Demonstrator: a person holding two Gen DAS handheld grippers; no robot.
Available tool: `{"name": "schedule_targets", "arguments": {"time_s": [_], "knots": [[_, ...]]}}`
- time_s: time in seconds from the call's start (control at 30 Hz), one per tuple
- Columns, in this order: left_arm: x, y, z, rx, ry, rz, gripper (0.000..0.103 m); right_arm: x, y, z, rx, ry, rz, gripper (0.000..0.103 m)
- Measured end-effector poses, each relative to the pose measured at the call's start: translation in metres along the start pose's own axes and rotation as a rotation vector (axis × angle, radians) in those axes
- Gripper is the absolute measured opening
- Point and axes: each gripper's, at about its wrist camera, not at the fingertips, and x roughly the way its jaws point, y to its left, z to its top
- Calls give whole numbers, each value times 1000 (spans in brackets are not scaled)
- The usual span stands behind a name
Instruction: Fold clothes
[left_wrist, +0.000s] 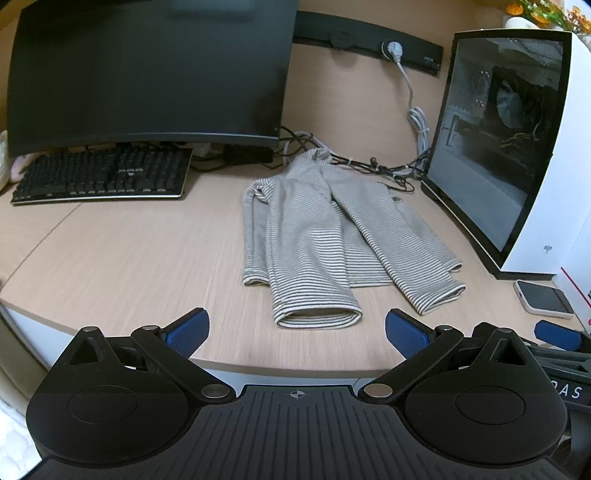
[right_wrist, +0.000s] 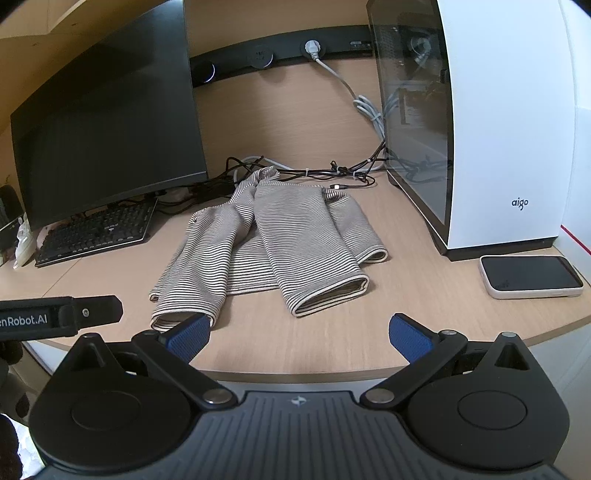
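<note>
A grey-and-white striped long-sleeved top (left_wrist: 325, 236) lies flat on the light wooden desk (left_wrist: 129, 258), both sleeves folded down over its body, cuffs toward me. It also shows in the right wrist view (right_wrist: 273, 243). My left gripper (left_wrist: 297, 334) is open and empty, just short of the near cuff at the desk's front edge. My right gripper (right_wrist: 300, 336) is open and empty, also at the front edge, its left pad close to the left sleeve cuff. The left gripper's body (right_wrist: 59, 314) shows at the left of the right wrist view.
A black monitor (left_wrist: 147, 74) and keyboard (left_wrist: 103, 177) stand at the back left. A white PC case (right_wrist: 480, 122) stands at the right, with a phone (right_wrist: 532, 277) lying before it. Cables (right_wrist: 332, 173) run behind the top.
</note>
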Motion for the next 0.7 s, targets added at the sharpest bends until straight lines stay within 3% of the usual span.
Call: {"name": "schedule_targets", "arguments": {"time_s": [0.47,0.7], "knots": [[7,0,-1,6,16,-2,103,7,-1,8,-26,-8,2,103],[27,8,2,-1,74,-18,103,25,0,7,-9,50,27,103]]}}
